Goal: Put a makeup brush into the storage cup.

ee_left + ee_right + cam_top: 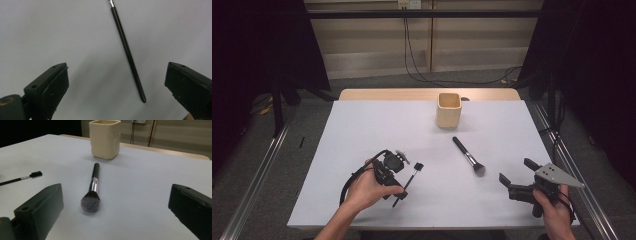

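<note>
With jaws spread, the left gripper [117,87] hovers over the thin, light, stiff, roll-prone brow brush [127,51], best pinched mid-handle, bristles toward 12 o'clock.

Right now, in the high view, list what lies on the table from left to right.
Left tongs → thin brush → cup → powder brush → right tongs.

White-topped table [362,130], wood edge at far side. On it: cream square cup [448,110] upright near far edge; powder brush [469,156] lying flat nearer centre, bristles toward near side; thin spoolie brush [410,179] flat, left of it, well apart.
</note>
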